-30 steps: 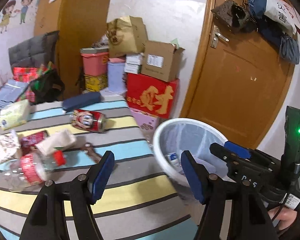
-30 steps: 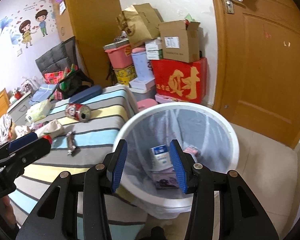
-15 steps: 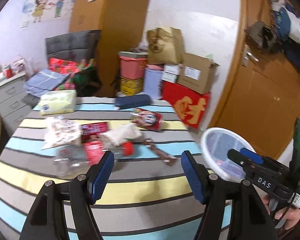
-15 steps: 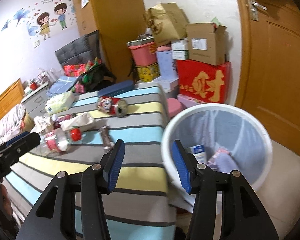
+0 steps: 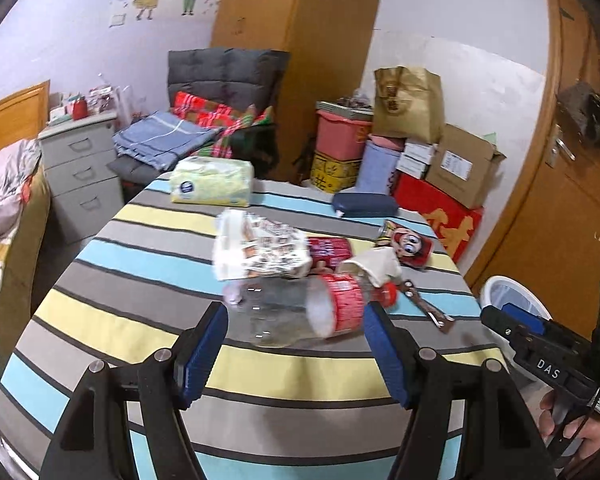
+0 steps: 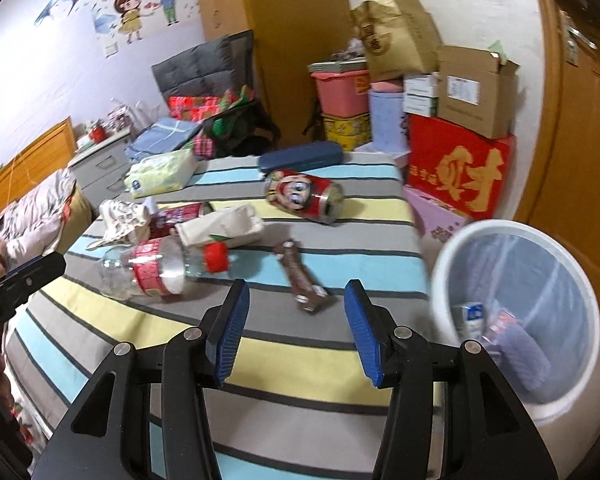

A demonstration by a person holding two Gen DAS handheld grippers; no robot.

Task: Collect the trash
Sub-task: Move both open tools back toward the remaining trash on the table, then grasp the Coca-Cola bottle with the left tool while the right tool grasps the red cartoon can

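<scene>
On the striped table (image 5: 284, 376) lies a clear plastic bottle (image 5: 296, 312) with a red label and red cap. My left gripper (image 5: 296, 320) hovers open just short of it, nothing between the pads. In the right wrist view a brown snack wrapper (image 6: 302, 280) lies just ahead of my open right gripper (image 6: 296, 294), and the bottle (image 6: 156, 272) is to its left. Further back lie a red can (image 6: 304, 196), a pale carton (image 6: 224, 226), a red packet (image 6: 180, 214) and a crumpled white bag (image 5: 260, 248). The white bin (image 6: 500, 226) stands right of the table with some trash inside.
A tissue pack (image 5: 212, 184) and a navy case (image 5: 364, 204) lie at the table's far edge. Boxes (image 6: 460, 172) are stacked against the wall beside a wooden door (image 5: 560, 208). A chair with folded cloth (image 5: 220, 120) and a drawer unit (image 5: 80, 160) stand behind.
Both grippers swung left, away from the bin and over the table. The bottle now lies right ahead of the left gripper, the wrapper ahead of the right. The right jaws stand slightly wider.
</scene>
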